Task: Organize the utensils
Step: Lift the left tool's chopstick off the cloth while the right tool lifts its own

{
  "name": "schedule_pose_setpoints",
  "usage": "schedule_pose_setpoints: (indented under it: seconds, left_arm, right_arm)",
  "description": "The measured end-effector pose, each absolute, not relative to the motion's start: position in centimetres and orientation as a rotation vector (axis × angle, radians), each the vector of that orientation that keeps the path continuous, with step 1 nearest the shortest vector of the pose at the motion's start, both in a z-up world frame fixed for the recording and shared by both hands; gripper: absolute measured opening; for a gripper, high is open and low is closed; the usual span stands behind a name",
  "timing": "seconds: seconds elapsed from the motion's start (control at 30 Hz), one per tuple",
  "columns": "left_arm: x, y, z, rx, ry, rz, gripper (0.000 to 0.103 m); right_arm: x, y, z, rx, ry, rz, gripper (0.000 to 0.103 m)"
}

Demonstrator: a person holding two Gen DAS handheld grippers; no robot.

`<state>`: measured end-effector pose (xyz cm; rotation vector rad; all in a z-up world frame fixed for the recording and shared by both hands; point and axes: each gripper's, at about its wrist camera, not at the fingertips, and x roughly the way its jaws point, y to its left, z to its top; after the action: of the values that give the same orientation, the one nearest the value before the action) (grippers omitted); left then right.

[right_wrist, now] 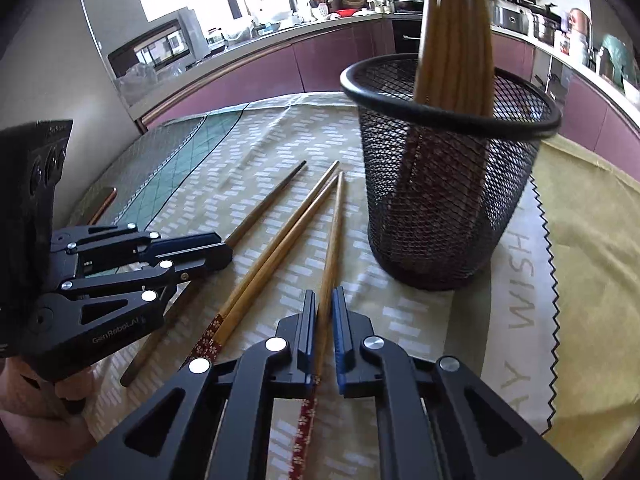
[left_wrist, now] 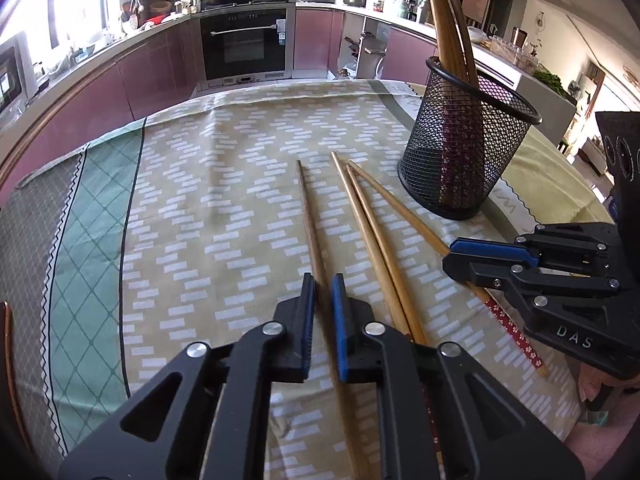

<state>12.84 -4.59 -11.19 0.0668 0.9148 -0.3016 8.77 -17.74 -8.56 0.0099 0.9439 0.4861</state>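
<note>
Left wrist view: patterned tablecloth [left_wrist: 192, 208] under a black mesh holder [left_wrist: 460, 160] of chopsticks, two loose chopsticks [left_wrist: 372, 240] beside it. Left gripper [left_wrist: 322, 292] pinches a dark chopstick [left_wrist: 306, 200]; right gripper [right_wrist: 324, 308] pinches a light chopstick [right_wrist: 335, 224].

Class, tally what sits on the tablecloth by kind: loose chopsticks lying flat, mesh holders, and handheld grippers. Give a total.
Loose chopsticks lying on the tablecloth: 4 (one dark, three light)
Black mesh holder: 1
Handheld grippers: 2 (left gripper, right gripper)
Total: 7
</note>
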Motion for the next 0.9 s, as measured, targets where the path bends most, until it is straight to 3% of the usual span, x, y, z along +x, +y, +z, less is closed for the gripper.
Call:
schedule_pose_setpoints:
  seconds: [0.63,0.9]
  left_arm:
    - [10.3,-4.6,-11.2,0.056,0.929,-0.406,0.008]
    - [11.5,-4.9,-11.5,0.067,0.937,-0.418,0.017]
  right_arm:
    - [7.1,-18.0,-7.7,0.007,0.942,0.616,0.006]
    - [8.1,-17.6,-8.2,-0.001,0.963,0.596,0.007]
